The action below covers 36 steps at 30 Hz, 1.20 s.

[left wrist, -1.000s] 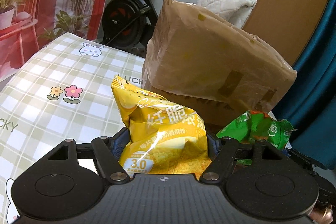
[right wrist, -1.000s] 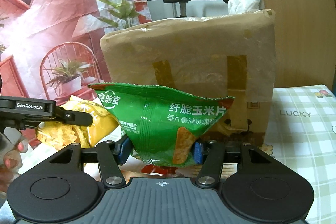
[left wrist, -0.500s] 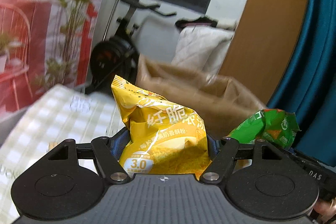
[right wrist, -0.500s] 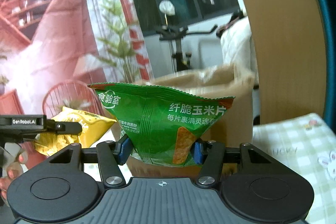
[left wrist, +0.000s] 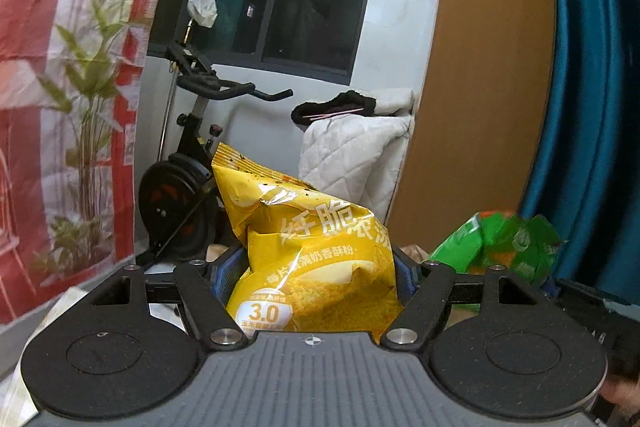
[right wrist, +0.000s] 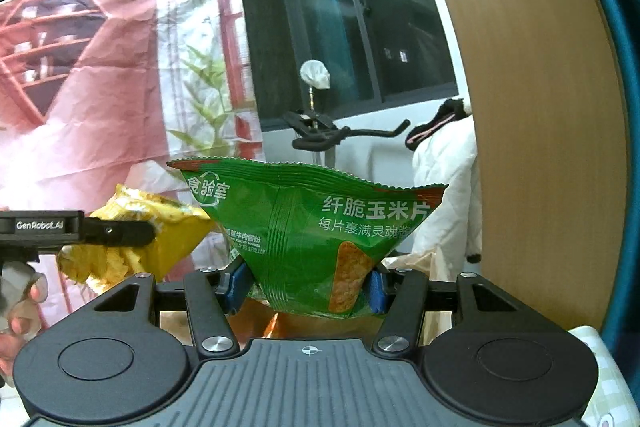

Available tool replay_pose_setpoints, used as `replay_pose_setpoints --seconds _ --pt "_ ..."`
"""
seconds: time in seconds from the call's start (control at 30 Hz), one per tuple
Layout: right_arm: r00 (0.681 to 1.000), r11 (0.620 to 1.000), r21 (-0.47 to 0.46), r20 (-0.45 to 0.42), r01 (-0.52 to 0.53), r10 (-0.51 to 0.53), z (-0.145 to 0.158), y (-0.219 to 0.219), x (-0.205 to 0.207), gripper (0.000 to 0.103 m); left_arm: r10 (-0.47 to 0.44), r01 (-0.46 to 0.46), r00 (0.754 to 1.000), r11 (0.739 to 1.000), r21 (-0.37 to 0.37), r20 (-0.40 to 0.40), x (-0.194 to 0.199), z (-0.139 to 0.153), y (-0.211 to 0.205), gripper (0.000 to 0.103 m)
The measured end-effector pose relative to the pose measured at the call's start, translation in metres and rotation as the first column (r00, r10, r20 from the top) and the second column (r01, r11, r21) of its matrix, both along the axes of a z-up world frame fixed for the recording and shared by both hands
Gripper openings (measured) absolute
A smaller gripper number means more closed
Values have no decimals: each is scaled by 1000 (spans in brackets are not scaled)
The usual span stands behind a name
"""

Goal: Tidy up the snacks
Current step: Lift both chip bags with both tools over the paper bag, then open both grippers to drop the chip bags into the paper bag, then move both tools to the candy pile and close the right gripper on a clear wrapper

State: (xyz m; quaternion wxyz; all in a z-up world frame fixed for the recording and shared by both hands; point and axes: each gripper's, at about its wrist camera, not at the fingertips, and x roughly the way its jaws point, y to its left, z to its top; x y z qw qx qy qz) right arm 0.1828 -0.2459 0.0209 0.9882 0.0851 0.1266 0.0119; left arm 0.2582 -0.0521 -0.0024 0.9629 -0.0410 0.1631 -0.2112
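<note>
Both claws have risen from the checked counter. The left claw pinches a crinkled yellow snack bag; at its 3 o'clock, the right claw pinches a green foil snack bag, likely heading for the brown box.

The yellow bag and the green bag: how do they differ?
The yellow bag sits in the left tool; the green bag sits in the right tool. The yellow bag looks puffy and crumpled, while the green bag fans out flatter. Both are pinched near the bottom and carry white Chinese lettering.

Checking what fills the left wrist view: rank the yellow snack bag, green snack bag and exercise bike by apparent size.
1. yellow snack bag, though nearness inflates it
2. exercise bike
3. green snack bag, partly hidden
</note>
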Motion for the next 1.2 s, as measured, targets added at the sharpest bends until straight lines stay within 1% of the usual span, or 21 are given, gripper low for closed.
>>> replay_pose_setpoints --seconds 0.07,0.17,0.27,0.37,0.43,0.47,0.5,0.53,0.57,0.7,0.8,0.93,1.07,1.2 --pt "999 1000 -12 -36 8 -8 -8 0 19 52 -7 7 1000 1000 14 -15 18 -3 -11 75" --pt "995 999 -26 -95 27 -30 -26 -2 40 52 -7 9 998 999 31 -57 46 -14 -25 75" --pt "990 999 -28 -133 44 -47 -43 0 52 52 -13 18 995 998 54 -97 62 -27 -32 75" --pt "984 998 -29 -165 63 -67 -55 -2 61 53 2 8 993 997 81 -120 70 -39 -35 76" --pt "980 997 -29 -185 72 -76 -61 -2 64 55 -6 19 989 996 88 -147 76 -44 -37 79" --pt "978 997 -25 -194 70 -73 -63 -3 66 63 -19 33 987 996 83 -163 79 -47 -36 81" --pt "979 998 -21 -194 66 -68 -64 -3 65 76 -29 43 984 996 79 -175 81 -49 -34 83" --pt "980 998 -19 -184 67 -69 -64 -3 62 80 -31 45 983 996 77 -181 83 -51 -32 84" --pt "982 997 -24 -171 71 -74 -63 -1 60 83 -27 42 983 996 79 -182 81 -52 -29 85" --pt "984 997 -22 -159 77 -79 -60 -1 51 83 -1 17 982 996 83 -187 73 -49 -16 86" --pt "987 997 -7 -143 77 -77 -56 -1 39 83 14 3 985 995 100 -172 59 -44 -10 86" --pt "990 997 17 -119 82 -79 -53 -4 12 83 66 -46 986 990 130 -154 33 -38 1 86" --pt "990 996 36 -115 83 -79 -56 -7 -13 81 84 -67 985 992 111 -153 6 -37 22 86" --pt "987 995 45 -137 94 -87 -65 -9 -33 76 127 -112 980 988 102 -154 -16 -41 40 86"
